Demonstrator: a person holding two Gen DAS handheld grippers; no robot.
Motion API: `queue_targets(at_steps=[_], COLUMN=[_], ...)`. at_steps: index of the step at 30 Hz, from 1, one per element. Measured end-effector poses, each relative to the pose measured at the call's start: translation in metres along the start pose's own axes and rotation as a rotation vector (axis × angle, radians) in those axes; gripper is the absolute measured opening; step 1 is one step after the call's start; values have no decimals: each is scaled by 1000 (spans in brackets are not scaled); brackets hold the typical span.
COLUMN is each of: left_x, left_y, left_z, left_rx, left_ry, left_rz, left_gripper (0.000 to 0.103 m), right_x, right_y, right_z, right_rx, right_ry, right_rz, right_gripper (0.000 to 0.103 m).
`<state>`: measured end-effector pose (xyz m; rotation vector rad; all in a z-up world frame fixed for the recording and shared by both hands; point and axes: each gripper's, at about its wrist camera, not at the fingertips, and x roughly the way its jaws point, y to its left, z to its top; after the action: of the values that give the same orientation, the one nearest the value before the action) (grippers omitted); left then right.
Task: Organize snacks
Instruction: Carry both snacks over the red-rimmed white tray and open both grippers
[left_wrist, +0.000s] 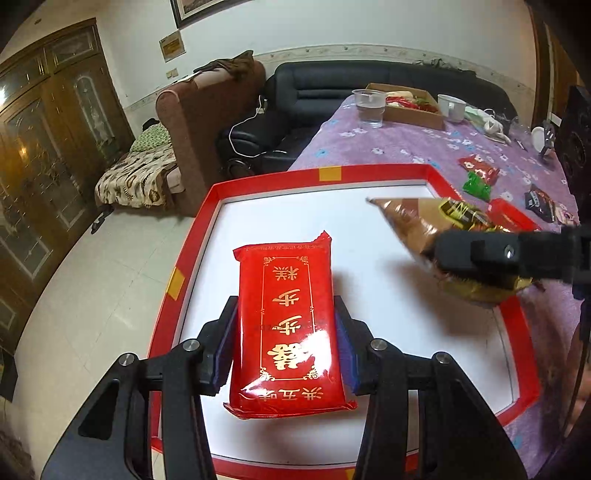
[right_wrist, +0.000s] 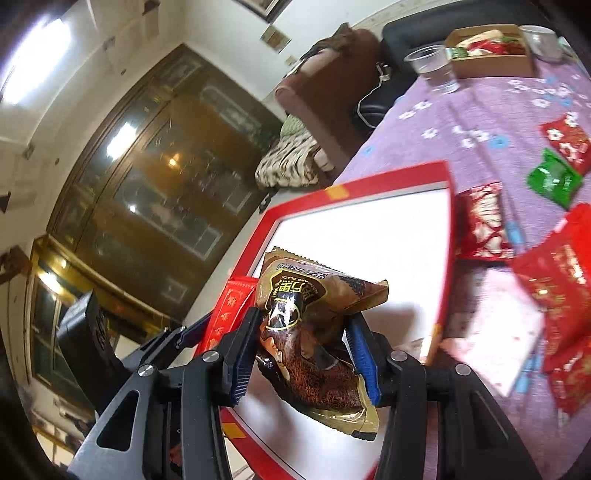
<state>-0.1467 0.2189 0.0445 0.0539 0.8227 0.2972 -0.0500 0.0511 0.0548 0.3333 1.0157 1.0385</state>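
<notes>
While the purple-clothed counter (left_wrist: 406, 147) carries it, the red-rimmed box (left_wrist: 258, 181) with a white floor sits at the near edge. Over that floor, the left hand-held gripper (left_wrist: 284, 332) clamps a red packet (left_wrist: 288, 325) between its blue pads. Above the box, the right hand-held gripper (right_wrist: 303, 347) pinches a brown snack bag (right_wrist: 314, 332).

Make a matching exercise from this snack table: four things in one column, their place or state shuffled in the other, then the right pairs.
1. red packet
2. brown packet
3. green packet
4. plastic cup

A. standing at the table's far end
B. lying on the purple cloth beside the tray
C. held by the right gripper
D. between the left gripper's fingers, over the tray

Pairs: 1-D, 2-C, 3-B, 4-A
</notes>
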Motion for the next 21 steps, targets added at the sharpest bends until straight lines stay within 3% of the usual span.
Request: queue_targets(at_steps=[5,8,11,13,14,21], left_x=[3,-1,-10,-18,-22,-34], left_y=[0,-2,-4,-4,-5,-8], left_z=[-3,-2,0,2,3,8], left_rx=[4,16,38,42,42,39], left_ry=[13,-8,-50,-79,-94,-120], left_rz=[19,69,149,188,205,206], left_gripper=[46,48,53,67,68,69], right_x=[7,3,-4,-14,-18,-39], right_y=[3,6,3,-3,-4,-27], right_z=[-5,-7,-7,-8,-10,-8], right_rx=[-30,-53,-66,-50,-40,39], right_ry=[26,12,-23,-56,-71,-139], right_rz=[-7,3,-3,-10,-12,-42], right_gripper=[50,52,55,58,59,64])
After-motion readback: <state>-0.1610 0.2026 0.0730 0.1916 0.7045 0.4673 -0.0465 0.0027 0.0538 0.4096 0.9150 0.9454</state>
